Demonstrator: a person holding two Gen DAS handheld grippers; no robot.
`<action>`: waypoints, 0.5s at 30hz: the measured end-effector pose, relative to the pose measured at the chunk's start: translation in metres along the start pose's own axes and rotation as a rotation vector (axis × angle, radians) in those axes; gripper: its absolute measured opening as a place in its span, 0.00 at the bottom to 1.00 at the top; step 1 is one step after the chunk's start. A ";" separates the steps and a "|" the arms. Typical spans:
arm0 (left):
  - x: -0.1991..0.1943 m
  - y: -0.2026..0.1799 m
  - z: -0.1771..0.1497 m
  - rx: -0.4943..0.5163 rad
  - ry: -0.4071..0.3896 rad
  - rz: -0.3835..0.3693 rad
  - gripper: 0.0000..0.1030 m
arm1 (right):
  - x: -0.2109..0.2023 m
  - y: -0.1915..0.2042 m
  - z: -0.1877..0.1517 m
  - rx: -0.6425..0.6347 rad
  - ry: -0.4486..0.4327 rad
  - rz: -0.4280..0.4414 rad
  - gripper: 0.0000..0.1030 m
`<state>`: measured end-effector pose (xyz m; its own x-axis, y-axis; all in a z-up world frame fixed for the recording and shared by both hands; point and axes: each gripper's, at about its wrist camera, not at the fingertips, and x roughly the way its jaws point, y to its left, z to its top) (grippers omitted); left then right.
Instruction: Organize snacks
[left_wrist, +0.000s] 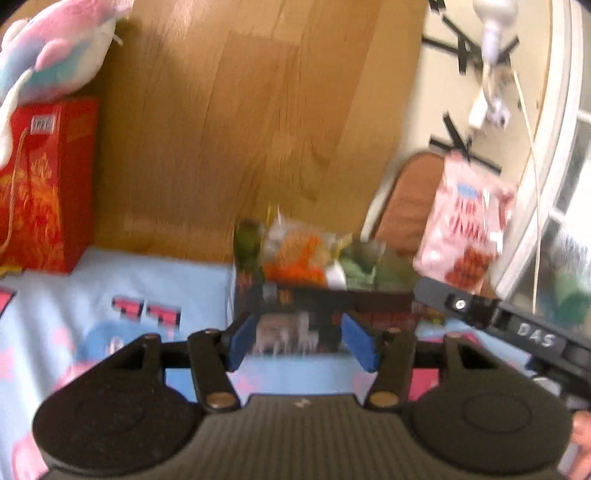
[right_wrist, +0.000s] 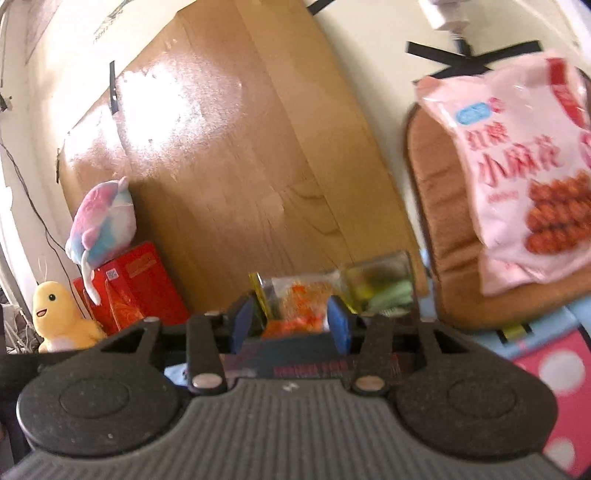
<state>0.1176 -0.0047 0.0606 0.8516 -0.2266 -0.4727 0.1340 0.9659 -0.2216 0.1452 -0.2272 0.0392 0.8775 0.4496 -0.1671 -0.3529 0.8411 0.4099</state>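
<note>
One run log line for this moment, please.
left tongs: open, empty | right tongs: open, empty | snack box: filled | pink bag: on chair

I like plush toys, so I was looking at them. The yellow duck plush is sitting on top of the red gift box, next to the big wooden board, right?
Not quite. The yellow duck plush sits low beside the red gift box. The toy on top of that box is the pink and blue plush. The big wooden board is next to them, as you said. The right wrist view shows it.
</note>
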 end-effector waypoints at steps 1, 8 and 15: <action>0.001 -0.002 -0.008 0.011 0.015 0.021 0.52 | -0.007 0.002 -0.006 -0.002 0.012 -0.015 0.51; 0.000 -0.005 -0.044 0.025 0.087 0.109 0.52 | -0.048 0.016 -0.044 -0.026 0.092 -0.118 0.59; -0.005 -0.009 -0.063 0.049 0.103 0.131 0.60 | -0.058 0.025 -0.064 -0.022 0.095 -0.144 0.69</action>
<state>0.0805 -0.0200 0.0109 0.8075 -0.1075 -0.5799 0.0521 0.9924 -0.1115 0.0651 -0.2129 0.0019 0.8853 0.3491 -0.3073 -0.2334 0.9050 0.3557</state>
